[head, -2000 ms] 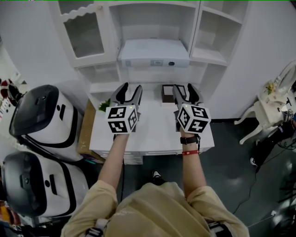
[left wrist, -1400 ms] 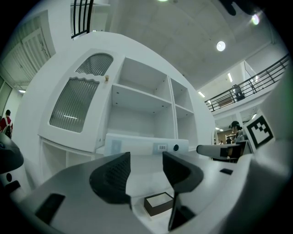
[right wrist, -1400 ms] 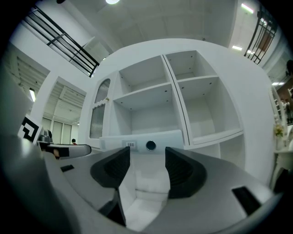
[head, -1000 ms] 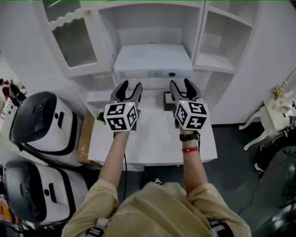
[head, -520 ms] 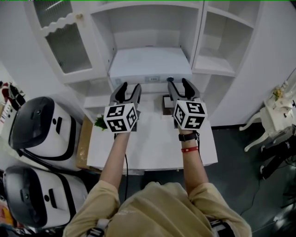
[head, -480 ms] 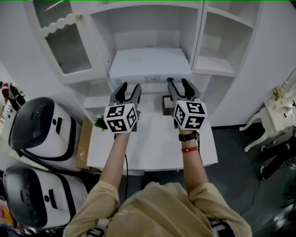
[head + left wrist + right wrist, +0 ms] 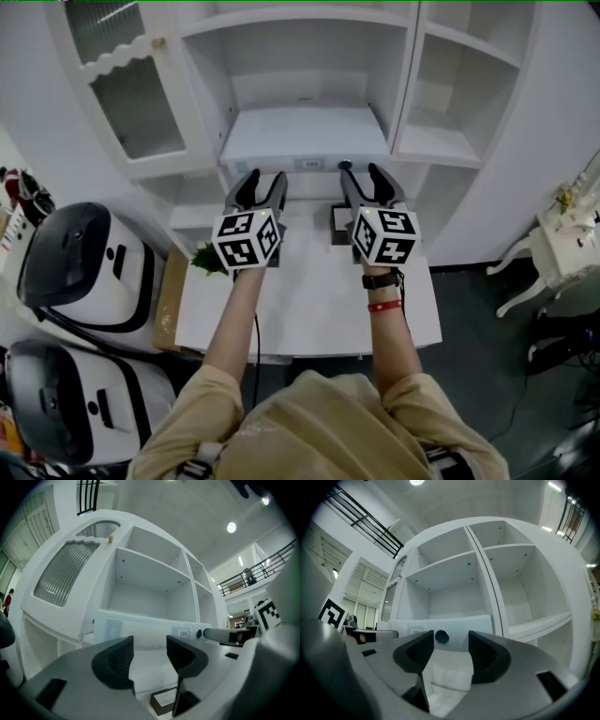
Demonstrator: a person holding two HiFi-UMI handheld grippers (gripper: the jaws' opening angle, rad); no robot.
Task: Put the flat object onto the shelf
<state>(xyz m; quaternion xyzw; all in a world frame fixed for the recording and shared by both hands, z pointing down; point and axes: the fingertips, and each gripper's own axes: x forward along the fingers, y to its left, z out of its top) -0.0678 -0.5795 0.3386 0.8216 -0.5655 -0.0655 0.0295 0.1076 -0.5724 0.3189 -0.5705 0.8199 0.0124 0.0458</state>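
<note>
The flat object is a wide white box with a label and a round button on its front face. It lies on the middle shelf of the white cabinet. My left gripper hovers just in front of the box's left half, jaws apart with nothing between them. My right gripper is level with it before the right half, also open and empty. In the left gripper view the flat object shows beyond the left gripper. In the right gripper view its button shows above the right gripper.
A white table stands below the grippers with a small dark-framed box at its back. A green plant pokes out at the table's left. Two white and black machines stand left, a white chair right.
The head view has tilted up, so more of the cabinet shows. Both grippers stay side by side in front of the white box, jaws unchanged.
</note>
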